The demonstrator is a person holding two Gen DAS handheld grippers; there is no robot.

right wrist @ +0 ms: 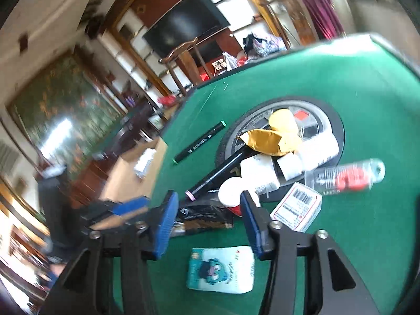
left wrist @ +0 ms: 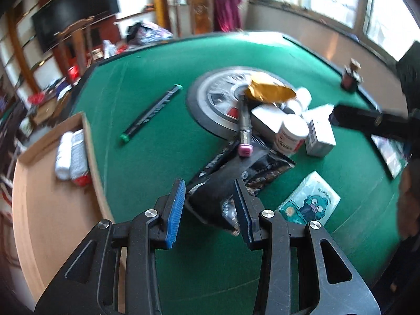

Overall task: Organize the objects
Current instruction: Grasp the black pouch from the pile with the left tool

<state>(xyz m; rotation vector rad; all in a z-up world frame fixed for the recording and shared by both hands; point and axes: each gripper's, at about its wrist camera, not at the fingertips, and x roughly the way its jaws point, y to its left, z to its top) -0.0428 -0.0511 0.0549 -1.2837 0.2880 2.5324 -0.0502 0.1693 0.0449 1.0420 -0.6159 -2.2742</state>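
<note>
- The left gripper has its blue pads clamped on the two sides of a black packet, which stands tilted between them above the near part of the green felt table.
- The right gripper has its jaws apart with nothing between the pads; the table and the heap show through the gap.
- A heap lies at the table's middle, partly on a round wheel-patterned disc: a gold pouch, a white bottle, a white box and a dark marker with a pink cap that leans off the disc's near rim.
- A second marker with green ends lies alone on the felt, between the disc and the table's left edge.
- A tissue pack with a teal cartoon figure lies flat near the near edge, apart from the heap.
- A clear tube with red contents and a box with a barcode lie at the heap's right side.
- An open cardboard box sits against the table's left edge, with white rolled items at its far end.
- A small dark bottle stands at the far right edge.
</note>
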